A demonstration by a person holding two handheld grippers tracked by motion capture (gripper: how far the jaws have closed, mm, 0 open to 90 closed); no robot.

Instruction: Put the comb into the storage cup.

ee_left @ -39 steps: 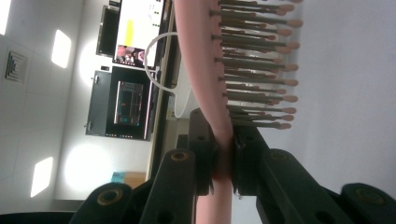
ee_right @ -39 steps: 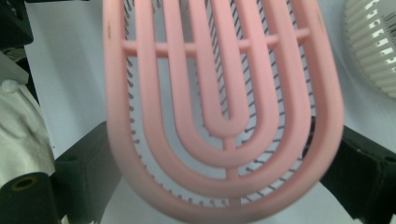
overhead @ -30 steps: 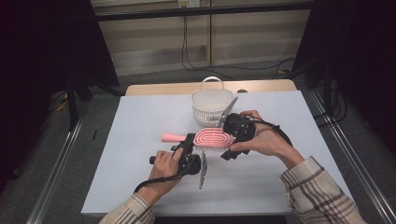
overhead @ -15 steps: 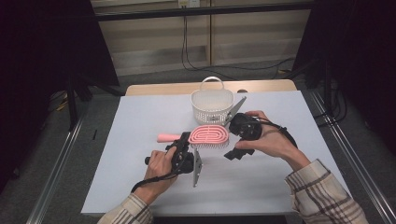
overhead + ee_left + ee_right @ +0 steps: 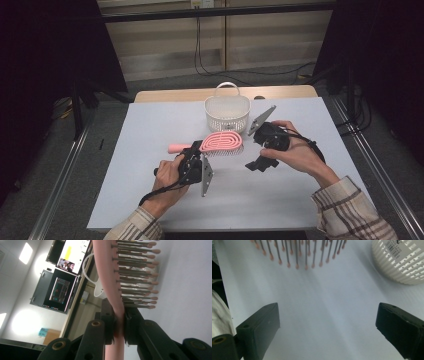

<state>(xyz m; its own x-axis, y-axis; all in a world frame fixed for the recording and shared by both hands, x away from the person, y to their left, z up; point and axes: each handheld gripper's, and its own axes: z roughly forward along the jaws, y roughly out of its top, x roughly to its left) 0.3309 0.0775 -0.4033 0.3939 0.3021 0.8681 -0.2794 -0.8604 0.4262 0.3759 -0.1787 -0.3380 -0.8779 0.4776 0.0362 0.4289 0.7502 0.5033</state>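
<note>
On the white table (image 5: 150,125), toward its far edge, stands a white slotted plastic basket (image 5: 227,114) with a hoop handle raised over it; what lies inside cannot be told from the high view. In the right gripper view the basket's ribbed wall (image 5: 404,260) carries a white sticker with a barcode and some small print, too small to read.

Just in front of the basket, the pink hairbrush (image 5: 215,142) is held clear of the table, its bristles pointing down and its handle running off to the left. The left gripper (image 5: 195,149) has its jaws clamped on the neck of the brush, where the handle meets the head; the left gripper view shows both black pads pressed against the pink plastic (image 5: 117,312), with the pink-tipped bristles beyond them.

The right gripper (image 5: 258,162) is just to the right of the brush head, apart from it, jaws spread wide with nothing between them but bare table.
</note>
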